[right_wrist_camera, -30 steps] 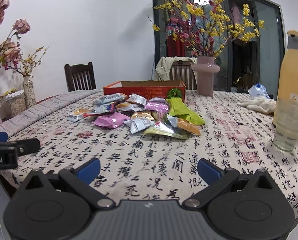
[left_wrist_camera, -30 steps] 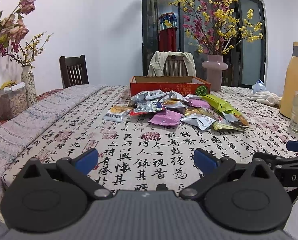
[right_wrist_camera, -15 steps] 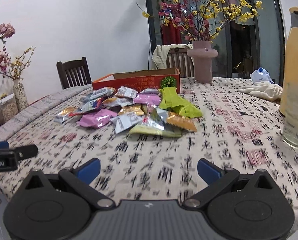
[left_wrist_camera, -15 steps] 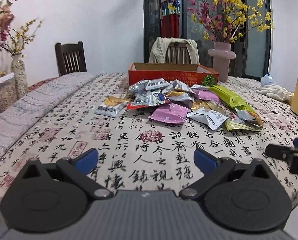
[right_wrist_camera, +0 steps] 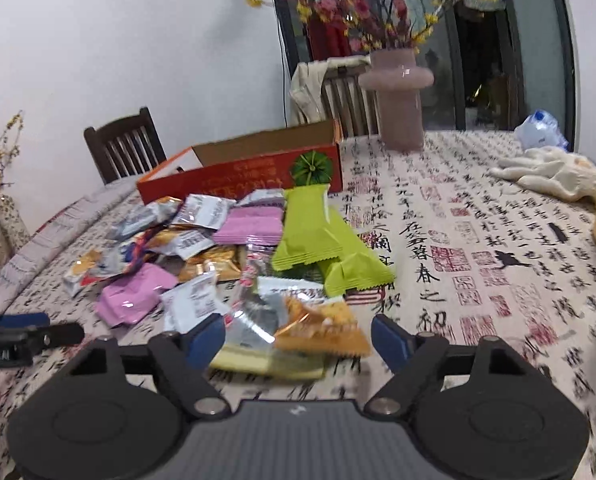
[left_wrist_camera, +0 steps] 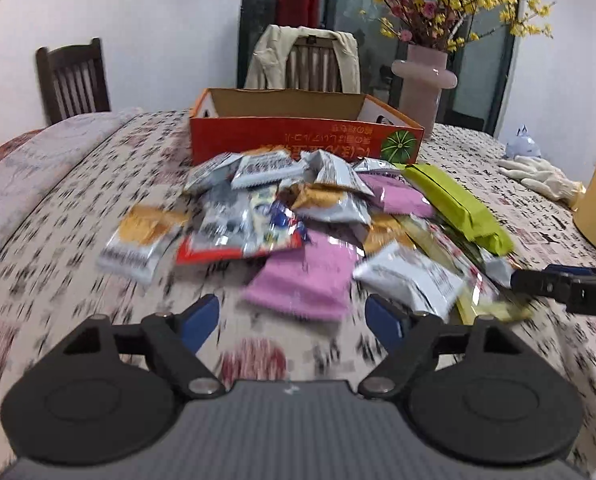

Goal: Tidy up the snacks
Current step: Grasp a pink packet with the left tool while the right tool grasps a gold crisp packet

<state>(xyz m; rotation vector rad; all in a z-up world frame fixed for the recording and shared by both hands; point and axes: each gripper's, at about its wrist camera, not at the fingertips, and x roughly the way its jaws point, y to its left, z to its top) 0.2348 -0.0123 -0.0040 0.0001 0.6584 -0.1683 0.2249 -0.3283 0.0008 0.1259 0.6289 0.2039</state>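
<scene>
Left claw [left_wrist_camera: 291, 320] and right claw [right_wrist_camera: 298, 340], both angled down, closing, unpressed.

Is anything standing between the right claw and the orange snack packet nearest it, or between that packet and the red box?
Nothing blocks the right claw: its jaws are closing with the orange packet lying between them, not yet pinched. Toward the red box, the rest of the snack pile and the green packets lie in between on the tablecloth.

both wrist views low, near, facing snack pile [left_wrist_camera: 298, 220]; shared.
</scene>
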